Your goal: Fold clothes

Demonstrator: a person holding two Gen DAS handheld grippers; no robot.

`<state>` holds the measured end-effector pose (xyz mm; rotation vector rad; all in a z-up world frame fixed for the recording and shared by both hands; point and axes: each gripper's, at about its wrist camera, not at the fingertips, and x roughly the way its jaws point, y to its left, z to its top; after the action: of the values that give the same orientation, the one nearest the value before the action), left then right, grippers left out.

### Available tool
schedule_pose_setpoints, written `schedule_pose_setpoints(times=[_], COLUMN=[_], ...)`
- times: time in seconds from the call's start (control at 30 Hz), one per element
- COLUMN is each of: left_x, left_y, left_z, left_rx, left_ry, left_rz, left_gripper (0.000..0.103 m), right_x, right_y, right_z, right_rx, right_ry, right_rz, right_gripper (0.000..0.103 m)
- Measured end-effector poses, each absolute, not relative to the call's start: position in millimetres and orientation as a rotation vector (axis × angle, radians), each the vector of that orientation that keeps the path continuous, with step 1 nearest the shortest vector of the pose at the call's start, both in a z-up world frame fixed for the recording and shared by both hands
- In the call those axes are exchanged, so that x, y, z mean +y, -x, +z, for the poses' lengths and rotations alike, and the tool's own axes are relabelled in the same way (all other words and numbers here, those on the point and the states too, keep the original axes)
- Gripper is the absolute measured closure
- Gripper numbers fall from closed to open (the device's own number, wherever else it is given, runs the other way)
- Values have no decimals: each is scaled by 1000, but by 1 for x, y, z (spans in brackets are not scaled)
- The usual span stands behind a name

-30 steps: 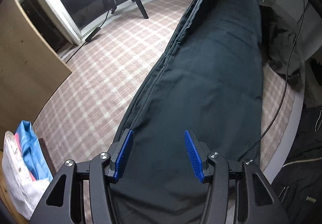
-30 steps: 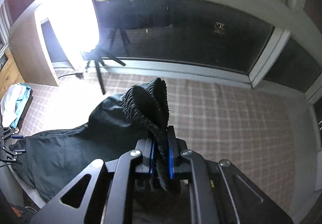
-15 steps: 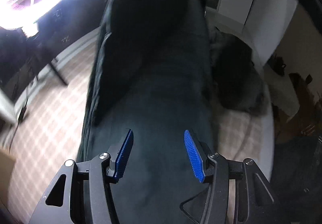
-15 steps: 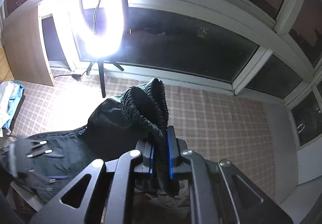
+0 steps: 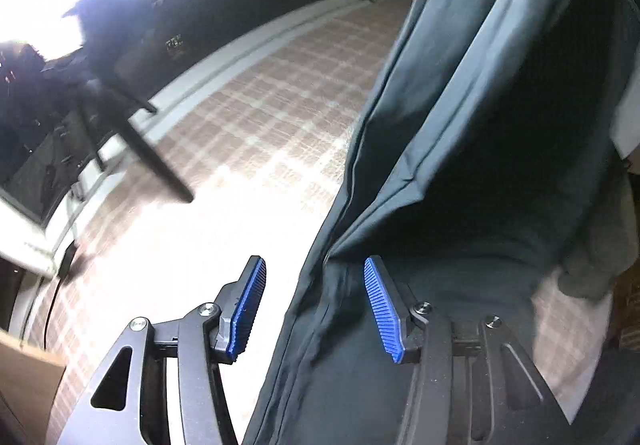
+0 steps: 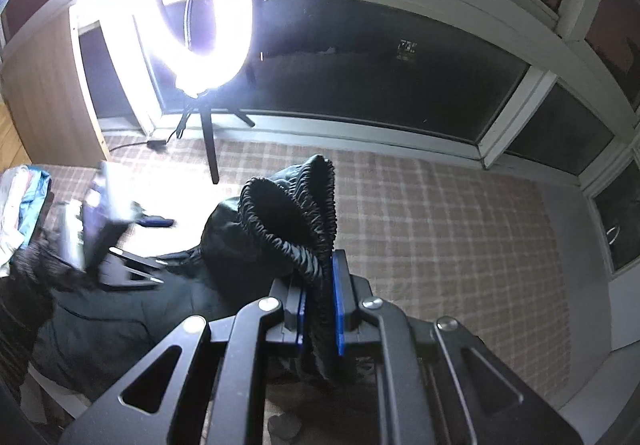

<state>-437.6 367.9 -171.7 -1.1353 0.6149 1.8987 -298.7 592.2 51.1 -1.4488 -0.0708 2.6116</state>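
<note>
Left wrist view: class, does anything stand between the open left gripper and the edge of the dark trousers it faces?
Nothing visible does. The left gripper hangs open right over the seamed edge of the dark trousers, which already lies between its blue fingers; only the checked mat shows beside it.
</note>
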Motion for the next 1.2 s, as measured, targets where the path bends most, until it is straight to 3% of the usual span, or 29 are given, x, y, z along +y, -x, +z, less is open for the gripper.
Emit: schedule_pose_setpoints(times=[0.3,0.57,0.73,0.87,0.97,1.0,1.03,1.07,1.1,1.2], left_x=[209,92,34,1,-18,-23,-28,-32,-35,-39], left_y=[367,299,267,251,244,242,240,238,237,235], left_z=[-89,-76,-86,-109,-122,-125,-127,-129,-131,-138], left_rx=[691,708,666,665,636,623,611,600,591,513], left_ry=[1025,988,1016,1076,1121,1130,1137,1144,1155,1207], left_rz=[1993,2020,2023,2008,2005,2006,2009,2011,2017,2018], left_gripper=[51,50,50,50,50,50,50,50,50,50], right_x=[528,370,253,171,148,155,166,180,193,225], right_y=[296,276,260,246,212,202,194,189,185,174], right_z=[63,57,8,-70,-86,-78,-69,-59,-49,-31], right_rx=[-134,-188,-231,-257,-305,-253,-183,-111,-46,26], right_ry=[1420,1453,1581,1935,2042,2018,1997,1975,1948,1805], right_rz=[2537,2590,2662,2613,2675,2718,2749,2781,2815,2926], right_gripper=[93,93,92,85,85,80,64,54,50,50])
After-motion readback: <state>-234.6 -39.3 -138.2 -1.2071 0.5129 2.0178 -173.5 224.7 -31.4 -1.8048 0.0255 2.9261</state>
